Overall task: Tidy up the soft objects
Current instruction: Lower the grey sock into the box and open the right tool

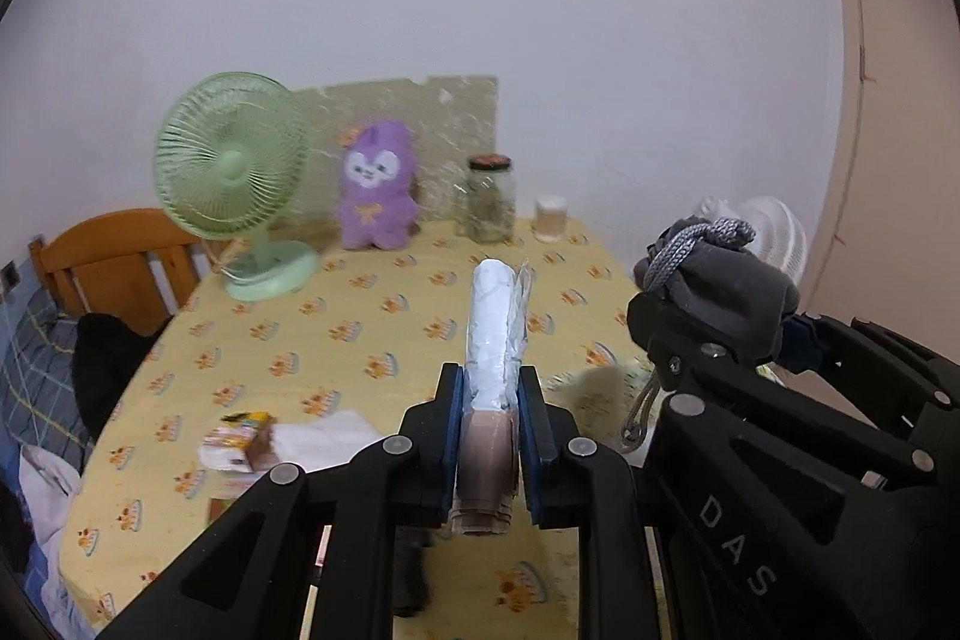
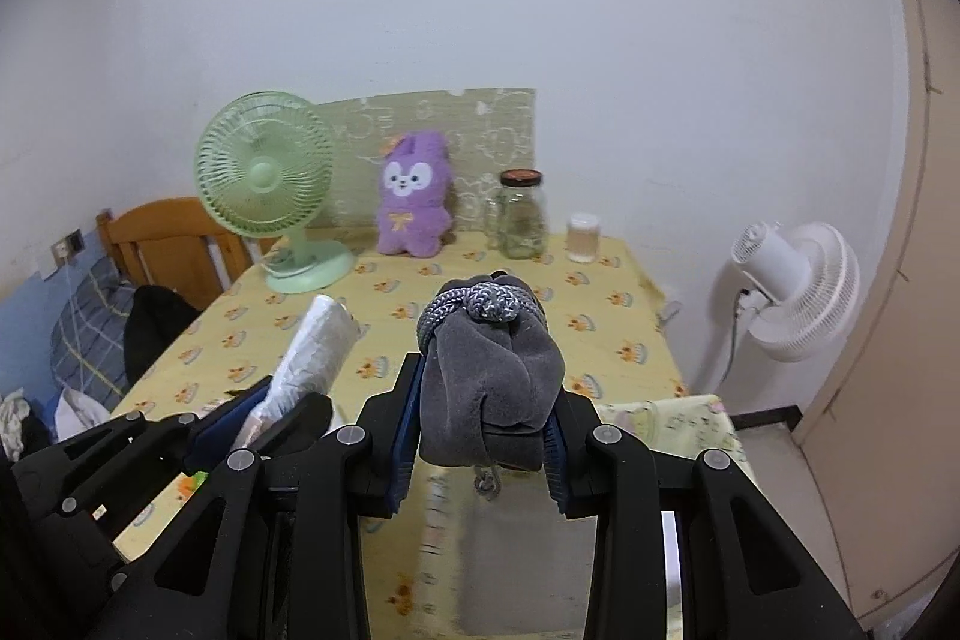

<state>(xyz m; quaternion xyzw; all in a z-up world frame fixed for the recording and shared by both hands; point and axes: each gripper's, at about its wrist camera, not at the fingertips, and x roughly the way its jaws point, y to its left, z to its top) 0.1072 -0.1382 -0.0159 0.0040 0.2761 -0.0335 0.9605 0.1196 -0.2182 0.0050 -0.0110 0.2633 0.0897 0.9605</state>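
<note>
My left gripper (image 1: 492,400) is shut on a plastic-wrapped white and beige soft pack (image 1: 493,334) and holds it above the yellow tablecloth; the pack also shows in the right wrist view (image 2: 318,346). My right gripper (image 2: 480,400) is shut on a grey velvet drawstring pouch (image 2: 492,376) with a grey knotted cord, held above the table; the pouch shows at the right of the left wrist view (image 1: 720,286). A purple plush toy (image 2: 414,205) stands at the back of the table. A folded white cloth (image 1: 318,439) lies at the front left.
A green desk fan (image 2: 267,178), a glass jar (image 2: 523,217) and a small white-lidded jar (image 2: 583,237) stand along the back of the table (image 2: 600,334). A white floor fan (image 2: 798,286) stands right of it. A wooden bed frame (image 2: 162,238) lies left. Small packets (image 1: 237,439) lie beside the cloth.
</note>
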